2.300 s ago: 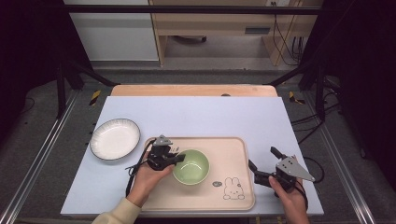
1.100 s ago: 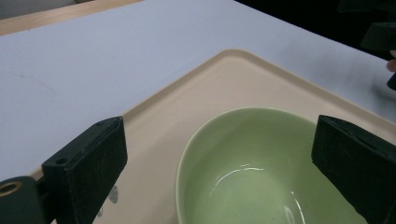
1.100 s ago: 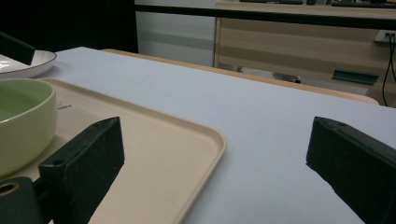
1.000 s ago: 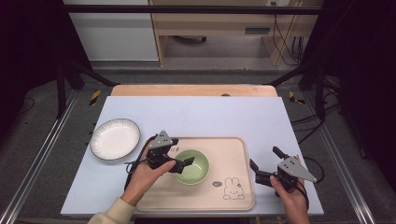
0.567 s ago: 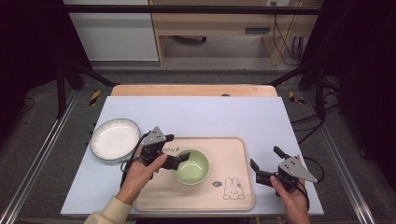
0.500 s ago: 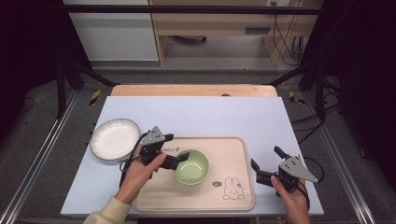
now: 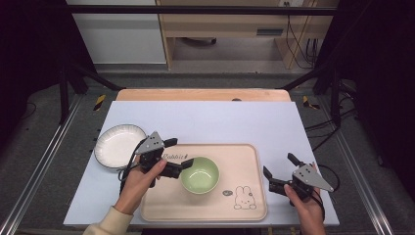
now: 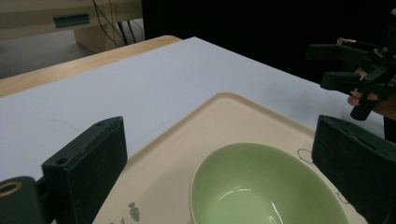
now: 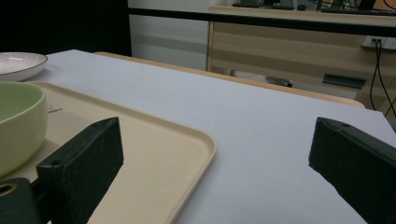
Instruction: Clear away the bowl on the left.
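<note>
Green and glossy, the bowl [image 7: 200, 174] sits on the cream tray [image 7: 244, 210], left of the printed rabbit [image 7: 242, 198] and about mid-tray. The left gripper [image 7: 177, 156] hovers at the bowl's left side with its jaws spread wide; in the left gripper view the bowl [image 8: 266, 186] lies between the two black jaws, neither one touching it as far as I can tell. The right gripper [image 7: 279, 167] waits off the tray's right edge over the pale table [image 7: 220, 122], jaws also spread and holding nothing.

The likely slip comes from the bowl's smooth, curved wall: if the jaws close across the rounded outside rather than over the rim, it could squirt out or tip. A closing jaw that meets one side first may also shove the bowl along the tray, or drag the light tray itself towards the white plate [image 7: 117, 145] nearby.
</note>
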`<state>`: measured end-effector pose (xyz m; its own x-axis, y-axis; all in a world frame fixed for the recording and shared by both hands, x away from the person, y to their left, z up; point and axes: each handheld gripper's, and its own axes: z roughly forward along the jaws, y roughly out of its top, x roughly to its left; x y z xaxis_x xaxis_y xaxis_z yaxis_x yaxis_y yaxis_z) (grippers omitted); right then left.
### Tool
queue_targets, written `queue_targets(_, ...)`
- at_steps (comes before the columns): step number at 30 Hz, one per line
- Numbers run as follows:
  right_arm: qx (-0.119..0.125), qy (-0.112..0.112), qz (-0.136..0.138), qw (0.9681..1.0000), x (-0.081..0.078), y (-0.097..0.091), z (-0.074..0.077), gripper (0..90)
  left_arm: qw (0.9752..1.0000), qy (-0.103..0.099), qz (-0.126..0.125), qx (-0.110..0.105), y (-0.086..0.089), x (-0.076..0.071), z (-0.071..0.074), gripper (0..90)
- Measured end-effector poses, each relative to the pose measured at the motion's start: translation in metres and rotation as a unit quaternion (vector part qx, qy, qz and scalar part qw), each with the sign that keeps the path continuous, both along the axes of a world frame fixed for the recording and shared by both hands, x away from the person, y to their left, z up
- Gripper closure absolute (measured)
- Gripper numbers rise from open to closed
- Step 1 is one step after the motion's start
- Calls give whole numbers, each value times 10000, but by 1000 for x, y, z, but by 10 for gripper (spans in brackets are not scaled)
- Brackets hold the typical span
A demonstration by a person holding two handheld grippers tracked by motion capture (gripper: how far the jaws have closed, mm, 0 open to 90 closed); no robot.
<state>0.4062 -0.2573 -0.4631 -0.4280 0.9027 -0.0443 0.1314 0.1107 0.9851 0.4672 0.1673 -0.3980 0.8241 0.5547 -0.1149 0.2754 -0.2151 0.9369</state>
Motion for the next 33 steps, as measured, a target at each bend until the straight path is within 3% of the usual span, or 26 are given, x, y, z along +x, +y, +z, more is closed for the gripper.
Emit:
queue_targets(11, -28, -30, 40, 10000, -1, 0, 0, 35, 9999, -109, 51, -111, 10, -3, 13, 32)
queue_targets(24, -52, -6, 78, 10000, 0, 2, 0, 36, 9986, -317, 183, -377, 34, -4, 32, 30)
queue_targets(33, -33, -1, 64, 10000, 0, 2, 0, 32, 9979, -424, 326, -371, 50, -6, 40, 28)
